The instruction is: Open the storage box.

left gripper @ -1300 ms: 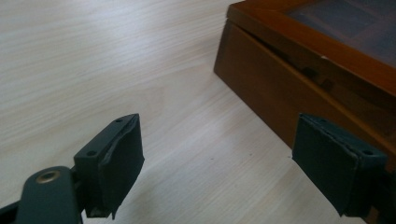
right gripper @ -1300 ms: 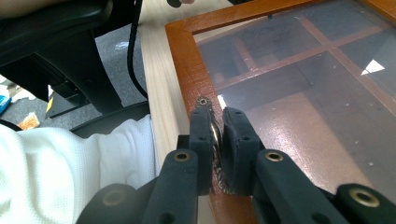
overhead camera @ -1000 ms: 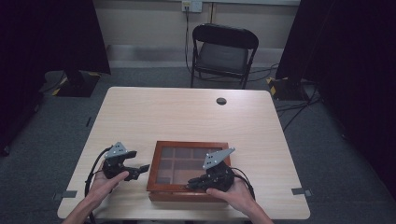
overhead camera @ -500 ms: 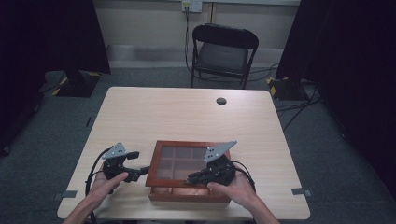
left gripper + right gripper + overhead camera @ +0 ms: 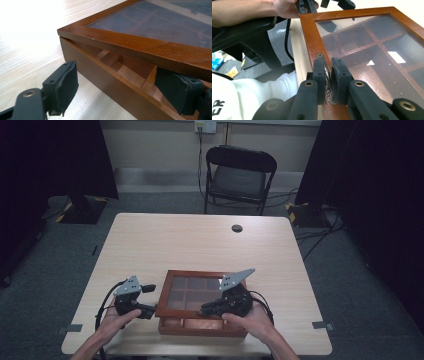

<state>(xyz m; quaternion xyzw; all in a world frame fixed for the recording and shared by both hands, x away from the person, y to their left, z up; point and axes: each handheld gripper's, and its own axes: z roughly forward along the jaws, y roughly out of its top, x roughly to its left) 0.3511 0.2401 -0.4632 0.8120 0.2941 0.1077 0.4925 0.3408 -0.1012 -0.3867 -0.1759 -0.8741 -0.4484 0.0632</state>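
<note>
Pale wooden table (image 5: 200,242), dark room beyond, black chair (image 5: 239,175) behind. Near front edge: wooden box (image 5: 200,302), glass lid (image 5: 140,42) slightly lifted, compartments dim through glare. Right gripper (image 5: 328,75) pinched on metal clasp (image 5: 327,72), mostly hidden between pads. Left gripper (image 5: 120,86) spread around box's corner, jaws just closing slightly.

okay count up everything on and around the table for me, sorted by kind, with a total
Wooden boxes with glass lid: 1, the box, lid slightly raised
Handheld grippers: 2, left gripper, right gripper
Tables: 1, the table
Folding chairs: 1, the chair
Total: 5
</note>
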